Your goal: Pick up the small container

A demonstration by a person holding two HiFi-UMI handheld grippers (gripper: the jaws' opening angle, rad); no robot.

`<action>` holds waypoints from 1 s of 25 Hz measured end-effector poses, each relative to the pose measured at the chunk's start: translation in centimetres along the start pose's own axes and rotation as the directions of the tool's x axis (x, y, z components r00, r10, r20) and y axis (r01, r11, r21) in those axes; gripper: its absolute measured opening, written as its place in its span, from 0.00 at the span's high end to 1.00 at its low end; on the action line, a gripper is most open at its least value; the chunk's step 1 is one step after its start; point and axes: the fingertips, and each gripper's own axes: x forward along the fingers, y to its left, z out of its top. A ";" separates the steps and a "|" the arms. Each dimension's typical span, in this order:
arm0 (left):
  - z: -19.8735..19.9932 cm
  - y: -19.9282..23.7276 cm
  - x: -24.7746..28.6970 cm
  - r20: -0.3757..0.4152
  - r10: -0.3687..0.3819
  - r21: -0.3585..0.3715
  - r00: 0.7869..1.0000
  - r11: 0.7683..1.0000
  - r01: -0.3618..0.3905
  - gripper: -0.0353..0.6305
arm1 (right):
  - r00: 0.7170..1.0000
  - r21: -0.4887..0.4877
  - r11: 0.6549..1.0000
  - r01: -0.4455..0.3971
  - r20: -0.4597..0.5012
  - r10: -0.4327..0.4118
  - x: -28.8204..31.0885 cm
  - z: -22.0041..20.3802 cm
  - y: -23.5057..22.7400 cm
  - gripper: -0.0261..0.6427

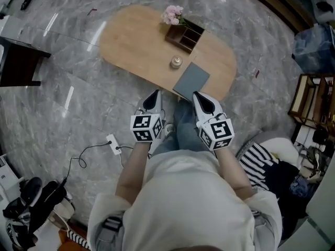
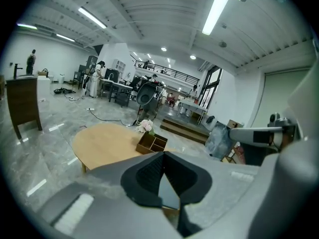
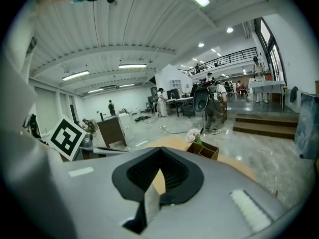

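Wood table (image 1: pixel 131 35): one small container (image 1: pixel 176 62); left tongs (image 1: pixel 156 93), right tongs (image 1: pixel 196 94) apparently closed.

Pink flowers (image 1: pixel 172 13), wooden organizer (image 1: pixel 185 35) and grey mat (image 1: pixel 191 80) on oval table (image 1: pixel 131 41)

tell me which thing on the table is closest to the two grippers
The flat grey square pad: it lies on the table's near edge, while the small container, wooden organizer and pink flowers sit farther back.
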 end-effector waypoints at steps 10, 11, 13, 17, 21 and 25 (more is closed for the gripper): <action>-2.4 2.0 10.8 -0.122 -0.014 0.015 0.992 1.000 0.016 0.94 | 0.996 0.052 0.999 0.009 -0.086 -0.005 6.5 -2.6 -7.6 0.96; -2.9 2.1 11.8 -0.135 -0.016 0.018 0.991 1.000 0.019 0.94 | 0.996 0.054 0.999 0.010 -0.094 -0.005 7.1 -3.0 -8.2 0.96; -3.9 2.6 13.7 -0.161 -0.018 0.029 0.987 0.999 0.023 0.94 | 0.994 0.057 0.998 0.012 -0.110 -0.005 8.2 -3.8 -9.2 0.96; -6.0 3.3 17.2 -0.209 -0.033 0.064 0.977 0.997 0.048 0.91 | 0.991 0.068 0.998 0.007 -0.132 0.003 10.2 -5.2 -10.7 0.96; -8.4 3.6 20.8 -0.258 -0.051 0.110 0.965 0.991 0.082 0.74 | 0.988 0.081 0.997 0.003 -0.155 0.010 11.9 -6.6 -12.2 0.96; -11.3 4.7 24.8 -0.305 -0.036 0.175 0.952 0.980 0.093 0.54 | 0.984 0.100 0.995 -0.003 -0.175 0.021 13.6 -8.0 -13.7 0.96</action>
